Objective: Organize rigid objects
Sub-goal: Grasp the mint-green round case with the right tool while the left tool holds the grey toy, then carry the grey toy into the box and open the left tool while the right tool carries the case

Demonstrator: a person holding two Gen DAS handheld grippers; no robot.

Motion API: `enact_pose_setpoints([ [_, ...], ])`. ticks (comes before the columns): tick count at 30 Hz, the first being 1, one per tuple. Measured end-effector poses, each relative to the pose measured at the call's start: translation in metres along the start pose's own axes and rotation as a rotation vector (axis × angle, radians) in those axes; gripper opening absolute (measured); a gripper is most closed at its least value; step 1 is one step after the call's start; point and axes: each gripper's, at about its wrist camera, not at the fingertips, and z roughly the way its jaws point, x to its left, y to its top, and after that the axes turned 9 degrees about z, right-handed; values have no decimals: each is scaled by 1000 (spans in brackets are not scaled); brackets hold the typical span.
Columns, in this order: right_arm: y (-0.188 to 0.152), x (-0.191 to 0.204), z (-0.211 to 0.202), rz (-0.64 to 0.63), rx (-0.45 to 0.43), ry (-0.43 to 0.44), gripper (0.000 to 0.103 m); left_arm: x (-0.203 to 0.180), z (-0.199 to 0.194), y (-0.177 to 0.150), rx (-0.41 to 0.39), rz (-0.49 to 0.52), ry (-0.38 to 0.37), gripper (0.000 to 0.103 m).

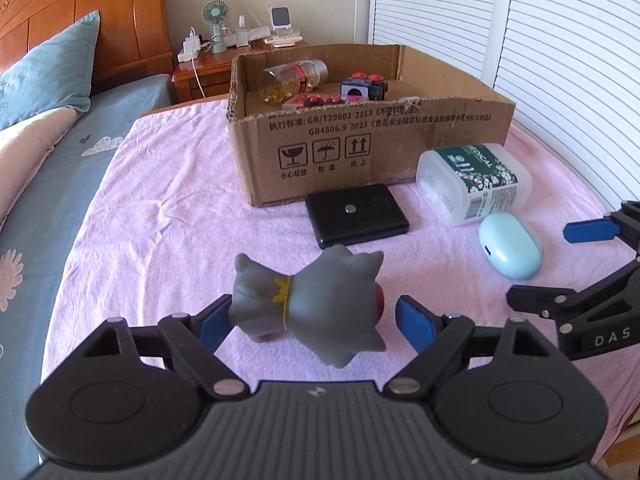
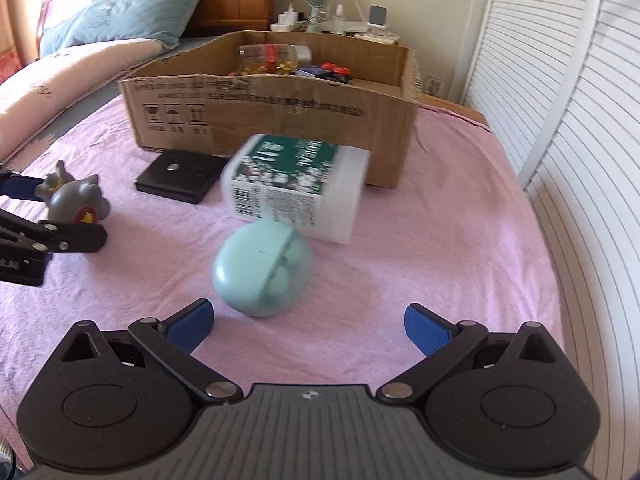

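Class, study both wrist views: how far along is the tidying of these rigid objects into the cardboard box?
Done: a pill bottle and red-capped items already lie in the cardboard box. In hand: the open left claw brackets the grey toy, not yet gripped; the open right claw nears the mint earbud case. Left: the black power bank and white plastic container.

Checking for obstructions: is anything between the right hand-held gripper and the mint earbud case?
Nothing visible. The right hand-held gripper is open, and only bare pink cloth lies between it and the mint earbud case.
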Motion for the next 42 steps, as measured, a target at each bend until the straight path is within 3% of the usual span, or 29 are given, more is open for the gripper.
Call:
enact_pose_setpoints([
  [5, 5, 13, 4, -12, -26, 31, 91, 2, 5, -5, 28, -12, -13, 87],
  [7, 7, 16, 5, -9, -33, 37, 87, 4, 6, -7, 28, -23, -17, 94],
  [16, 10, 16, 4, 13, -53, 33, 65, 2, 7, -8, 20, -20, -10, 97],
  [27, 8, 8, 0, 33, -42, 10, 64, 0, -7, -4, -48, -4, 3, 93],
  [31, 11, 11, 4, 27, -43, 15, 64, 1, -8, 0, -58, -15, -10, 88],
  [34, 13, 12, 6, 26, -43, 19, 64, 1, -6, 1, -55, -22, -5, 75],
  [39, 14, 12, 7, 24, -41, 21, 64, 7, -2, 3, -49, -46, -11, 74],
  [42, 15, 12, 5, 15, -35, 21, 58, 7, -2, 5, -42, -31, -16, 73],
])
